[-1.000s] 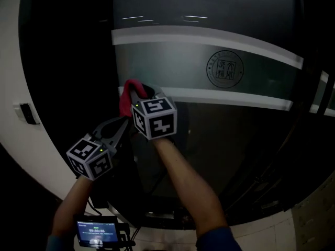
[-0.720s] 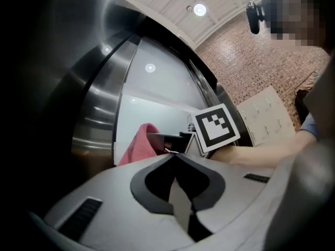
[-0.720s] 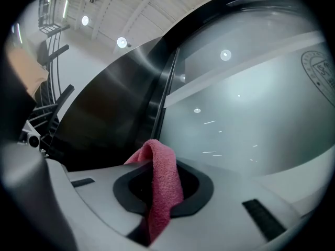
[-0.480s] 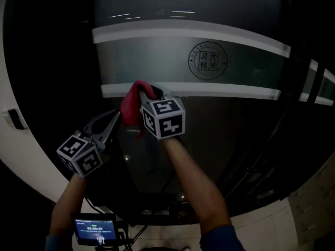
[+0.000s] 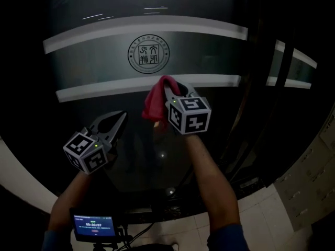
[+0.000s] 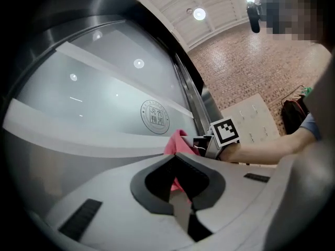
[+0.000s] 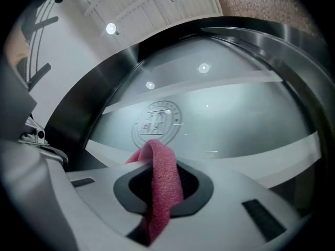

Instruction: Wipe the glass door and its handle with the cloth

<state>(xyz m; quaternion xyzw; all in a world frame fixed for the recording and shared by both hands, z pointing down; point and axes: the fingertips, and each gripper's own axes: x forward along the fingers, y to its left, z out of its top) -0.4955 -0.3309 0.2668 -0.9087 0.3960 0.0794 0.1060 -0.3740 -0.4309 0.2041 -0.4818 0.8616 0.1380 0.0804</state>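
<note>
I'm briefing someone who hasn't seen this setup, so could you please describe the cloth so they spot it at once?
Find the dark glass door, crossed by two pale bands with a round seal between them. Just below the seal, at the lower band, the right tool is shut on the cloth. It is the only pink, fuzzy thing in view; the left tool holds nothing.

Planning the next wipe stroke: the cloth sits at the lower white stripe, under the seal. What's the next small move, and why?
Probably sweep the right gripper sideways along the glass door with the pink cloth pressed on. Its jaws are clamped on the cloth at the lower white stripe, just below the round seal, with wide glass on either side.
</note>
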